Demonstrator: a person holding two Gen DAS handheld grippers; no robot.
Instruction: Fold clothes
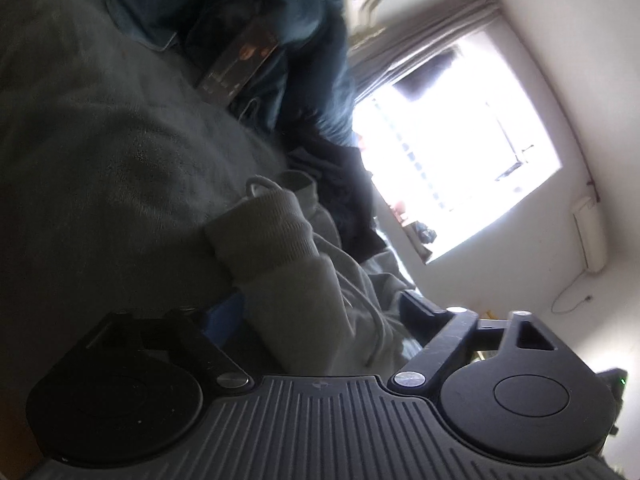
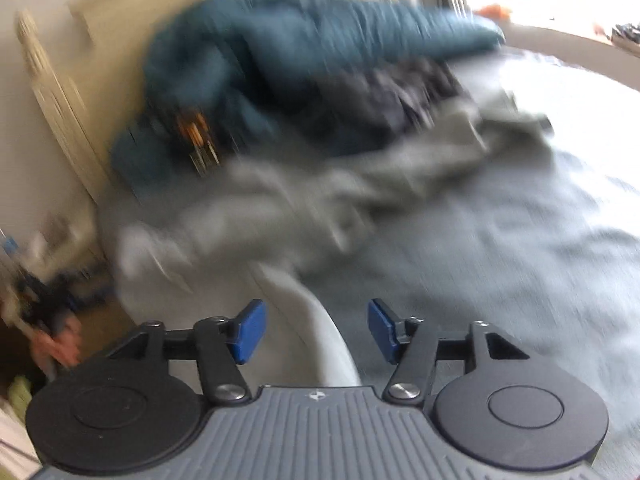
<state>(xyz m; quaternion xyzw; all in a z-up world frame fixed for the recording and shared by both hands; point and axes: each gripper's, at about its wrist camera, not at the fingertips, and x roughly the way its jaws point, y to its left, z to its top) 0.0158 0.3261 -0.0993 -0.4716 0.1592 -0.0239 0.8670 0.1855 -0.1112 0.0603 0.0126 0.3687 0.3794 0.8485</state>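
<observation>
A grey sweatshirt (image 1: 304, 280) with a ribbed cuff (image 1: 264, 224) lies bunched between the fingers of my left gripper (image 1: 320, 312), whose jaws stand wide apart around the cloth. The left blue pad (image 1: 226, 316) shows only partly behind the fabric. In the blurred right wrist view the same grey garment (image 2: 320, 192) lies crumpled on the bed. My right gripper (image 2: 316, 330) is open and holds nothing, a short way in front of the garment above the bed's edge.
A teal blanket (image 2: 300, 40) and a dark garment (image 2: 384, 96) are piled behind the sweatshirt, with a dark box (image 1: 240, 64) among them. The grey bedcover (image 2: 500, 240) spreads to the right. A cream wardrobe (image 2: 52, 92) stands at left, and a bright window (image 1: 460, 152) is nearby.
</observation>
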